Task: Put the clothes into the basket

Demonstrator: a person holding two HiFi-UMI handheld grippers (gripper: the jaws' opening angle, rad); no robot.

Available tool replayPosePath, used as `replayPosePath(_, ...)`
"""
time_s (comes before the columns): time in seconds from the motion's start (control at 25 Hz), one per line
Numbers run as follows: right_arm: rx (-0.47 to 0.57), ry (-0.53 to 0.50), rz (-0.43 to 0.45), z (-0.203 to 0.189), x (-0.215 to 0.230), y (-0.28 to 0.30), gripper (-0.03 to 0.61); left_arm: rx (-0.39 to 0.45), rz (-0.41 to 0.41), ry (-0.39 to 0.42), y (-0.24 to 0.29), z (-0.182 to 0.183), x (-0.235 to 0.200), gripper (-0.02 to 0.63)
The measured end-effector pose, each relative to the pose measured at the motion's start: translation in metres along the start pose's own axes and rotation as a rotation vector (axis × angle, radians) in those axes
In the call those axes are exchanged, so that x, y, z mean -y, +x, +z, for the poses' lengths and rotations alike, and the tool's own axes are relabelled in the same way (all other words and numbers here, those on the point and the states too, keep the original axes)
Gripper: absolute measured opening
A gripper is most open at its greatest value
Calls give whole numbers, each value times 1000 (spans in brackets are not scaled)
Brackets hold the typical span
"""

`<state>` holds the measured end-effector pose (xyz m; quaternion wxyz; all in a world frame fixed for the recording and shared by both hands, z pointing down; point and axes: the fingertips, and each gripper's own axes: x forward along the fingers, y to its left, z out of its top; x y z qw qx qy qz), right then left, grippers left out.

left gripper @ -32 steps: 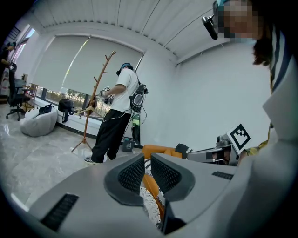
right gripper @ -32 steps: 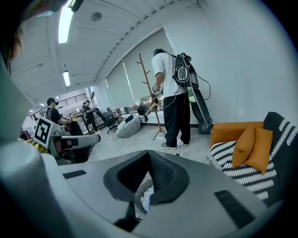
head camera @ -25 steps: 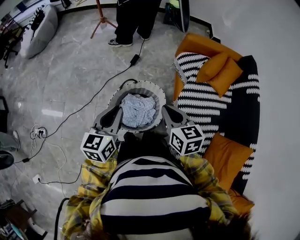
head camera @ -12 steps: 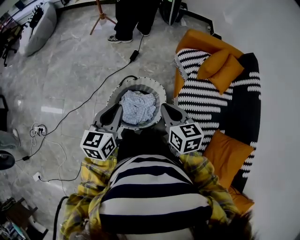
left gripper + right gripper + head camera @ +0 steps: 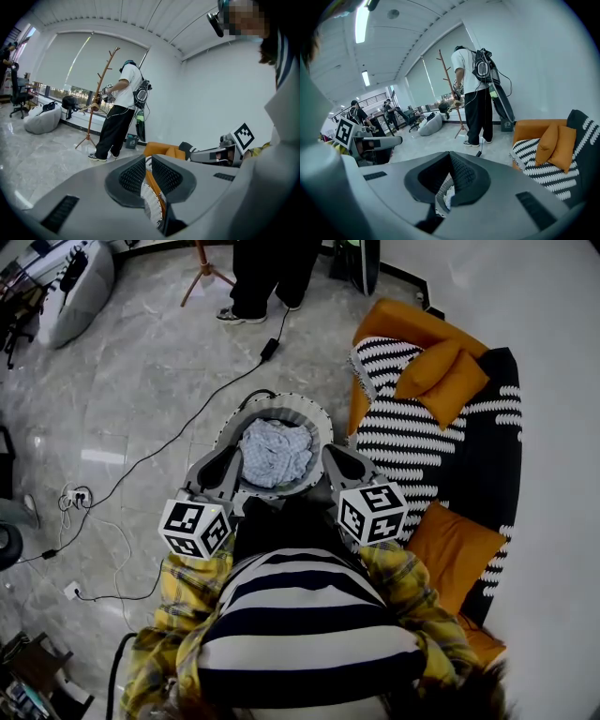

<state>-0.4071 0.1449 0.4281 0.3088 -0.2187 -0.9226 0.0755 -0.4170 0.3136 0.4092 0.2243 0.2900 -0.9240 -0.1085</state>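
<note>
A round grey woven basket (image 5: pixel 319 418) hangs in front of me between the two grippers, and a crumpled light-blue garment (image 5: pixel 275 451) lies inside it. My left gripper (image 5: pixel 225 470) is shut on the basket's left rim. In the left gripper view a strip of white woven rim (image 5: pixel 152 199) is pinched between the jaws of that gripper (image 5: pixel 149 161). My right gripper (image 5: pixel 339 465) is shut on the right rim. In the right gripper view the rim (image 5: pixel 440 199) and a bit of cloth show between its closed jaws (image 5: pixel 450 159).
A black sofa (image 5: pixel 492 446) with a striped throw and orange cushions (image 5: pixel 441 376) stands close on the right. A black cable (image 5: pixel 187 432) runs over the marble floor. Another person (image 5: pixel 267 277), a wooden coat stand (image 5: pixel 202 268) and a grey beanbag (image 5: pixel 80 292) are further off.
</note>
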Motion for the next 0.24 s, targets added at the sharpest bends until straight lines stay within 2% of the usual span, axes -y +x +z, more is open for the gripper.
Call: replayPosePath(0.24,-10,-2,4,1,-3,6,26,-3,9,-8,0,1,-7,52)
